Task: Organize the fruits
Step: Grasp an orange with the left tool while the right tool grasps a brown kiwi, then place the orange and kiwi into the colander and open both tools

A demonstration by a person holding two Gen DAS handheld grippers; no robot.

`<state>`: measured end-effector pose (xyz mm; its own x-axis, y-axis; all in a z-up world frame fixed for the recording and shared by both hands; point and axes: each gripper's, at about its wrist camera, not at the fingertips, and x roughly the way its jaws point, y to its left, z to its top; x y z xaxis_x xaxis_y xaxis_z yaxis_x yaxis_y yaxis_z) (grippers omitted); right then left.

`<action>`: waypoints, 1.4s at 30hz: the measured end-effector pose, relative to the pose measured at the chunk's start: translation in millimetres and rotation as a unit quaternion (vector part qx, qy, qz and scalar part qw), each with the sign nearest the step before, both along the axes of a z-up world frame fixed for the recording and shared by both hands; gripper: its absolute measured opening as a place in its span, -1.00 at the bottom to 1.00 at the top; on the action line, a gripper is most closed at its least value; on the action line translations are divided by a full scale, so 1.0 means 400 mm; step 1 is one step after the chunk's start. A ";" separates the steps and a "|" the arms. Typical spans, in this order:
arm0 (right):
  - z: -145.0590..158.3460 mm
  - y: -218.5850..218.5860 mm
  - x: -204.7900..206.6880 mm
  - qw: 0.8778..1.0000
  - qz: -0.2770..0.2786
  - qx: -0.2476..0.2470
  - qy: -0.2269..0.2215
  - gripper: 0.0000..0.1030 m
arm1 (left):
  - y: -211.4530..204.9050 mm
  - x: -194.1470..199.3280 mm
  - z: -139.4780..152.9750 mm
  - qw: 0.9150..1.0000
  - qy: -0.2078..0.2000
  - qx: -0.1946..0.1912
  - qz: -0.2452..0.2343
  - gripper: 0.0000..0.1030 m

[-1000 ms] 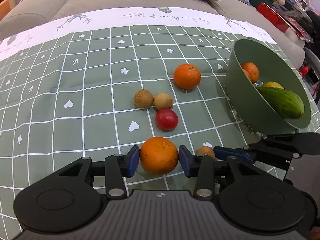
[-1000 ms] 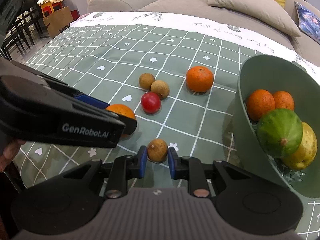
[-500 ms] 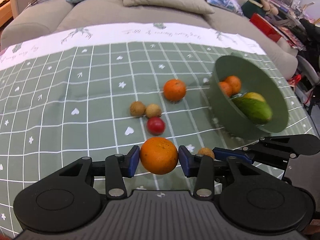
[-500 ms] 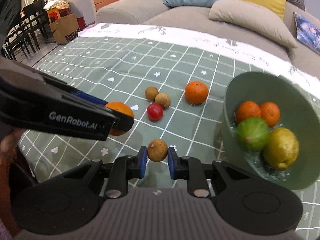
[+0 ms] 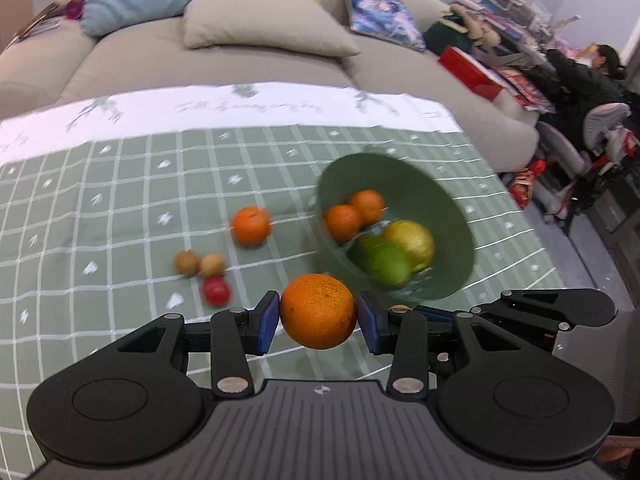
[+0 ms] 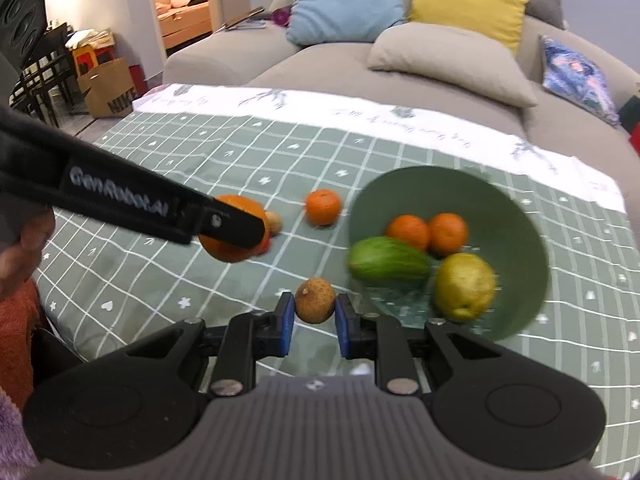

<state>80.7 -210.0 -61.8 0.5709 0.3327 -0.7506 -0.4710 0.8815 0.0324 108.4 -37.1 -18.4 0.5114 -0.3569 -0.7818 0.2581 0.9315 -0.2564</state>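
Note:
My left gripper (image 5: 318, 322) is shut on a large orange (image 5: 318, 311), held in the air above the green checked cloth. My right gripper (image 6: 315, 320) is shut on a small brown round fruit (image 6: 315, 300), also lifted clear of the cloth. A green bowl (image 5: 448, 216) (image 6: 516, 216) sits ahead to the right with two oranges, a green fruit and a yellow fruit inside. On the cloth lie another orange (image 5: 251, 226), two small brown fruits (image 5: 199, 264) and a small red fruit (image 5: 216, 291). The left gripper with its orange (image 6: 234, 232) shows at the left of the right wrist view.
A beige sofa (image 6: 440, 76) with cushions runs along the far edge of the cloth. A seated person (image 5: 580, 76) and cluttered shelves are at the far right. A cardboard box (image 6: 108, 88) and chairs stand far left.
Both grippers have risen with their fruit and shifted toward the bowl. The cloth and the loose fruits now look smaller and farther below.

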 end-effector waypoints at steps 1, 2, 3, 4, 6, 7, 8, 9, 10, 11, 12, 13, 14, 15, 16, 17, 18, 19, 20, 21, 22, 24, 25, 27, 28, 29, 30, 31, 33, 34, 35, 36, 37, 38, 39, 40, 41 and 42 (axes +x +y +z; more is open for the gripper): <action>0.007 -0.015 0.000 1.000 -0.004 -0.003 -0.004 -0.67 | -0.012 0.004 0.009 1.000 -0.003 -0.001 -0.008 -0.08; 0.014 -0.030 0.004 1.000 -0.008 -0.006 -0.007 -0.67 | -0.027 0.009 0.018 1.000 -0.008 -0.001 -0.017 -0.08; 0.020 -0.046 0.009 1.000 -0.012 -0.009 -0.009 -0.67 | -0.043 0.013 0.026 1.000 -0.012 -0.001 -0.027 -0.08; 0.026 -0.065 0.017 1.000 -0.015 -0.011 -0.011 -0.67 | -0.060 0.019 0.034 0.999 -0.016 0.000 -0.039 -0.08; 0.030 -0.097 0.042 1.000 -0.022 -0.016 -0.014 -0.67 | -0.099 0.030 0.046 0.998 -0.024 0.006 -0.066 -0.08; 0.036 -0.116 0.054 0.999 -0.026 -0.018 -0.015 -0.67 | -0.117 0.034 0.051 0.996 -0.027 0.010 -0.079 -0.08; 0.039 -0.129 0.063 0.999 -0.029 -0.018 -0.015 -0.67 | -0.137 0.038 0.055 0.995 -0.031 0.014 -0.093 -0.08; 0.042 -0.145 0.072 0.999 -0.032 -0.017 -0.015 -0.67 | -0.159 0.046 0.057 0.993 -0.033 0.019 -0.109 -0.08; 0.045 -0.161 0.085 0.999 -0.033 -0.016 -0.015 -0.67 | -0.175 0.049 0.055 0.992 -0.033 0.023 -0.120 -0.08; 0.044 -0.168 0.094 0.999 -0.033 -0.017 -0.014 -0.67 | -0.191 0.057 0.051 0.991 -0.031 0.028 -0.130 -0.08; 0.042 -0.177 0.107 0.999 -0.031 -0.020 -0.012 -0.67 | -0.205 0.067 0.044 0.990 -0.026 0.031 -0.138 -0.08; 0.037 -0.185 0.121 0.999 -0.025 -0.025 -0.006 -0.67 | -0.219 0.080 0.035 0.989 -0.016 0.032 -0.146 -0.08; 0.032 -0.192 0.133 0.999 -0.019 -0.030 0.000 -0.67 | -0.228 0.090 0.024 0.988 -0.003 0.029 -0.153 -0.08; 0.026 -0.197 0.144 0.999 -0.015 -0.034 0.007 -0.67 | -0.237 0.102 0.013 0.987 0.008 0.028 -0.156 -0.08; 0.016 -0.202 0.157 0.999 -0.006 -0.036 0.018 -0.67 | -0.243 0.110 0.004 0.987 0.017 0.030 -0.160 -0.08; 0.008 -0.206 0.171 0.999 0.001 -0.035 0.028 -0.67 | -0.252 0.118 -0.007 0.985 0.025 0.034 -0.165 -0.08; -0.002 -0.213 0.185 0.999 0.005 -0.032 0.040 -0.67 | -0.260 0.125 -0.015 0.984 0.031 0.040 -0.172 -0.08; -0.011 -0.220 0.194 0.998 0.008 -0.027 0.053 -0.66 | -0.267 0.132 -0.022 0.982 0.037 0.047 -0.179 -0.08; -0.021 -0.227 0.206 0.997 0.012 -0.021 0.067 -0.66 | -0.267 0.133 -0.026 0.980 0.042 0.053 -0.187 -0.08; -0.027 -0.230 0.211 0.997 0.015 -0.016 0.076 -0.66 | -0.270 0.137 -0.030 0.978 0.046 0.058 -0.194 -0.08; -0.037 -0.233 0.221 0.996 0.019 -0.012 0.088 -0.66 | -0.276 0.141 -0.035 0.976 0.049 0.062 -0.202 -0.08; -0.052 -0.229 0.232 0.994 0.026 -0.013 0.103 -0.66 | -0.285 0.153 -0.040 0.973 0.060 0.069 -0.212 -0.08; -0.059 -0.228 0.241 0.993 0.032 -0.016 0.109 -0.66 | -0.290 0.159 -0.044 0.972 0.065 0.072 -0.214 -0.08; -0.070 -0.224 0.255 0.992 0.042 -0.020 0.120 -0.66 | -0.299 0.174 -0.048 0.969 0.076 0.079 -0.220 -0.08; -0.075 -0.220 0.261 0.991 0.048 -0.025 0.124 -0.66 | -0.304 0.182 -0.051 0.968 0.080 0.083 -0.222 -0.08; -0.078 -0.218 0.266 0.990 0.052 -0.030 0.126 -0.66 | -0.308 0.188 -0.054 0.967 0.083 0.087 -0.224 -0.08; -0.082 -0.216 0.270 0.990 0.056 -0.035 0.128 -0.66 | -0.313 0.193 -0.057 0.966 0.086 0.090 -0.227 -0.08; -0.086 -0.215 0.274 0.989 0.061 -0.038 0.132 -0.66 | -0.317 0.198 -0.059 0.964 0.090 0.092 -0.231 -0.08; -0.090 -0.216 0.279 0.987 0.068 -0.040 0.136 -0.66 | -0.322 0.205 -0.064 0.962 0.099 0.092 -0.237 -0.08; -0.092 -0.217 0.280 0.987 0.073 -0.039 0.139 -0.66 | -0.325 0.210 -0.067 0.962 0.104 0.090 -0.238 -0.08; -0.094 -0.217 0.282 0.986 0.076 -0.038 0.142 -0.66 | -0.328 0.215 -0.072 0.961 0.110 0.088 -0.238 -0.08; -0.097 -0.218 0.284 0.986 0.078 -0.038 0.144 -0.66 | -0.328 0.218 -0.077 0.961 0.115 0.088 -0.235 -0.08; -0.097 -0.218 0.284 0.985 0.080 -0.038 0.146 -0.66 | -0.328 0.220 -0.081 0.961 0.118 0.088 -0.232 -0.08; -0.100 -0.218 0.286 0.985 0.080 -0.043 0.147 -0.65 | -0.329 0.224 -0.085 0.961 0.122 0.086 -0.232 -0.08; -0.103 -0.218 0.286 0.985 0.081 -0.045 0.148 -0.65 | -0.328 0.226 -0.088 0.961 0.126 0.085 -0.231 -0.08; -0.106 -0.219 0.286 0.984 0.082 -0.042 0.151 -0.65 | -0.327 0.226 -0.091 0.961 0.129 0.084 -0.230 -0.04; -0.106 -0.220 0.286 0.984 0.083 -0.039 0.154 -0.65 | -0.327 0.227 -0.092 0.961 0.130 0.083 -0.229 0.00; -0.107 -0.220 0.285 0.984 0.083 -0.037 0.155 -0.65 | -0.325 0.227 -0.093 0.962 0.132 0.080 -0.228 0.04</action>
<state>194.9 -298.1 -104.7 0.2526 0.3400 -0.9058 -0.5865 0.7984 0.1361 199.2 -167.1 -55.6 0.1076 -0.3616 -0.9261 0.5943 0.7702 -0.2317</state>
